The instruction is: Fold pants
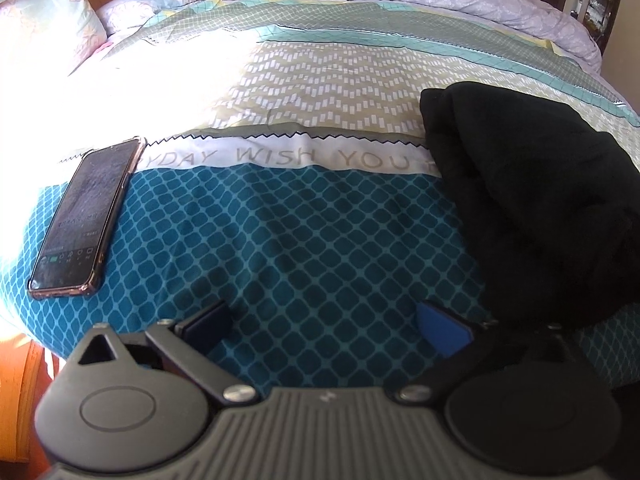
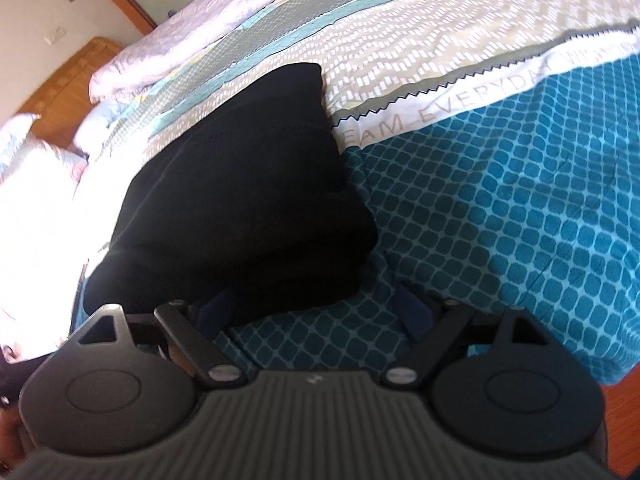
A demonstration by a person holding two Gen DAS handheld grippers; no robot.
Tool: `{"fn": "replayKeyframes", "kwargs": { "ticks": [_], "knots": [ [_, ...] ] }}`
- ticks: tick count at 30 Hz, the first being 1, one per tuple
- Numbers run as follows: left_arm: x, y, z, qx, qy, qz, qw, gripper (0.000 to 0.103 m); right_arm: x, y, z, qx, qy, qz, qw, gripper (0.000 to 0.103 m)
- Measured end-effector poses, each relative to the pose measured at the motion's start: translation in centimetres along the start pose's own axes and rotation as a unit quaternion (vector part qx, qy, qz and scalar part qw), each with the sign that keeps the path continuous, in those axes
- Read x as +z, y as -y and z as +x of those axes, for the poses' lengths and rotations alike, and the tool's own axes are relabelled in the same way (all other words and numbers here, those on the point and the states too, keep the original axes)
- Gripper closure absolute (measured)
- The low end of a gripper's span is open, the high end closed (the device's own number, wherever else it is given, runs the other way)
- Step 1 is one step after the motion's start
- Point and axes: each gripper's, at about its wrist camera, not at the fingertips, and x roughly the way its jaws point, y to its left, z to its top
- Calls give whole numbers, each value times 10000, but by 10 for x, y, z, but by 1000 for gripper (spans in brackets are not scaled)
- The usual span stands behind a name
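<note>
The pants [image 1: 532, 208] lie as a black folded bundle on the bed [image 1: 320, 240]. In the left wrist view they sit ahead and to the right of the left gripper [image 1: 324, 326], whose jaws are spread over bare bedspread and hold nothing. A phone [image 1: 86, 216] lies ahead to their left. In the right wrist view the bundle's long axis runs away from the right gripper [image 2: 316, 314], tapering toward the far end. Its near edge overlaps the left finger [image 2: 214, 310]. These jaws are spread too, pinching nothing.
</note>
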Motion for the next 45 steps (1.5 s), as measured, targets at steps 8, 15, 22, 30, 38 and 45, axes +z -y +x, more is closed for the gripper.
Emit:
{"fn": "replayKeyframes", "kwargs": {
  "ticks": [8,15,22,30,38,45],
  "knots": [
    [-8,2,-1,-27,140,111,9998,0,-1,-2,3,-46,11,-168,9998,14],
    [9,-9,-19,-518,-11,-63,9986,0,4,1,-5,134,-111,-208,9996,14],
    [58,-18,-27,-2071,190,-721,9755,0,49,36,-38,795,274,72,9964,14],
    [77,37,36,-2567,-421,-693,9631,0,70,35,10,1349,280,323,9899,14],
    [78,71,37,-2758,-368,-450,9595,45,61,12,46,1908,-106,315,9811,60],
    [188,88,13,-3006,816,-126,9502,51,141,-34,22,2298,774,-624,9681,65]
  ]
}}
